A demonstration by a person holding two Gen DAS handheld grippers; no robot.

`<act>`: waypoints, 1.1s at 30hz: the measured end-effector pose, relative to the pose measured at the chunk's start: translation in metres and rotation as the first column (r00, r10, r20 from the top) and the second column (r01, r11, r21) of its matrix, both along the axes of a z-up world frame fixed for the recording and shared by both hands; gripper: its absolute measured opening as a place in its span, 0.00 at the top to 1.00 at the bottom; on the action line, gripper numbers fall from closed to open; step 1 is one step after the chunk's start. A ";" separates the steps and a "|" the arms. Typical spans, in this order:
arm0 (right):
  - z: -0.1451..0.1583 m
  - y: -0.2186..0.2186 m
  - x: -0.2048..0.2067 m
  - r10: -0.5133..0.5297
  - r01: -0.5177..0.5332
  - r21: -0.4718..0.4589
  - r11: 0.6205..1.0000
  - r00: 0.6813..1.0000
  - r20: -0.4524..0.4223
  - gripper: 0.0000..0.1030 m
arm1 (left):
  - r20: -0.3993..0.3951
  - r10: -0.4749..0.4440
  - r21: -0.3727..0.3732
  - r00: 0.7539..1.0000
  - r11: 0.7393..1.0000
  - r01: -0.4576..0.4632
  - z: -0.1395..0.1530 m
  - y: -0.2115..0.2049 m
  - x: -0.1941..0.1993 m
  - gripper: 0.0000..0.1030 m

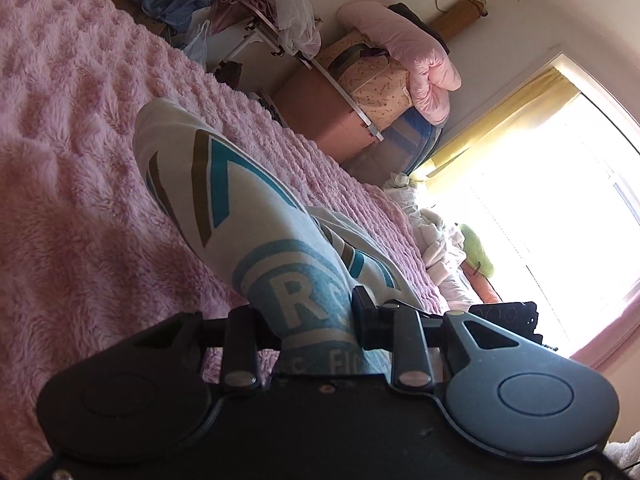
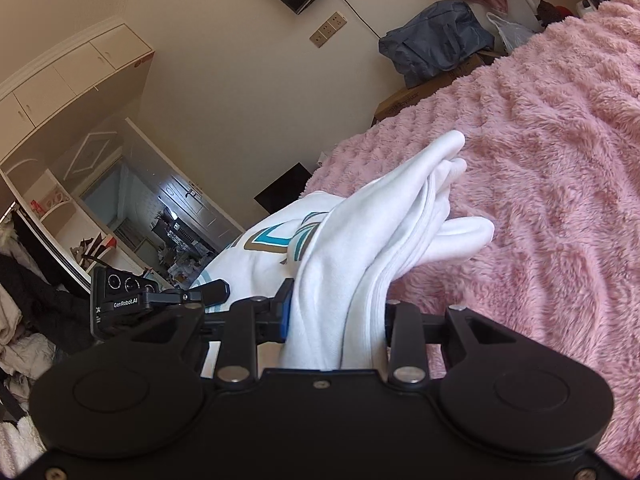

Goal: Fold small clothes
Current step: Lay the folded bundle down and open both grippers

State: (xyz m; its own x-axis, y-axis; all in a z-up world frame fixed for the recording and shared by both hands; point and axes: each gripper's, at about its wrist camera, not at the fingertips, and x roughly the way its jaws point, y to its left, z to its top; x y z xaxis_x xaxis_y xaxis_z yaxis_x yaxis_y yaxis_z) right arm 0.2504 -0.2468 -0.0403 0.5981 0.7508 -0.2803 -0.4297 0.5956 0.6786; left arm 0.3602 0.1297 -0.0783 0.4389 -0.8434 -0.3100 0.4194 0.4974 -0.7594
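A small white garment (image 1: 224, 184) with teal and brown stripes and a round teal "R" logo is held up over the pink fluffy blanket (image 1: 72, 168). My left gripper (image 1: 316, 320) is shut on its printed edge. In the right wrist view the same white garment (image 2: 372, 240) bunches in folds, its far end drooping onto the blanket (image 2: 552, 160). My right gripper (image 2: 336, 320) is shut on the bunched white cloth. The left gripper's body (image 2: 120, 300) shows at the left of the right wrist view, close beside mine.
Beyond the bed's far edge stand a pink box (image 1: 320, 116), piled bedding (image 1: 404, 68), a folding rack and a bright window (image 1: 540, 208). A blue bag (image 2: 436, 40) on a cardboard box, a wall TV and a wardrobe (image 2: 72, 92) show in the right wrist view.
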 end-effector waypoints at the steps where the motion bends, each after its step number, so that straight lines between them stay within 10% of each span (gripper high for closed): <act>1: -0.006 0.005 -0.005 -0.003 0.003 0.003 1.000 1.000 -0.006 0.69 | -0.020 0.011 -0.014 1.000 1.000 -0.011 -0.013 0.005 -0.003 0.72; 11: -0.112 0.025 -0.029 -0.054 0.032 -0.117 0.993 0.979 -0.195 0.69 | -0.274 0.097 -0.001 0.957 0.995 -0.101 -0.149 0.021 -0.039 0.61; 19: -0.109 -0.016 -0.051 -0.069 0.049 -0.089 0.995 0.968 -0.239 0.54 | -0.173 0.148 0.156 0.974 0.980 -0.122 -0.091 0.058 -0.053 0.63; 26: -0.035 -0.012 -0.041 -0.114 0.120 -0.190 0.974 0.993 0.042 0.55 | 0.023 0.176 0.069 0.984 0.982 -0.177 -0.023 0.038 -0.020 0.57; 33: -0.029 0.046 0.016 0.000 0.031 -0.267 0.963 0.993 0.115 0.56 | -0.062 0.220 0.120 0.974 0.970 -0.211 -0.049 -0.011 0.053 0.57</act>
State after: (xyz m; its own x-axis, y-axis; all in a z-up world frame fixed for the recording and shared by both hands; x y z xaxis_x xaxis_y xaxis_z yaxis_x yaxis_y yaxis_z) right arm 0.2666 -0.2011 -0.0695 0.6483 0.6480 -0.3998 -0.4837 0.7560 0.4410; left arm 0.4128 0.1188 -0.1274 0.5787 -0.6894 -0.4357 0.2371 0.6534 -0.7189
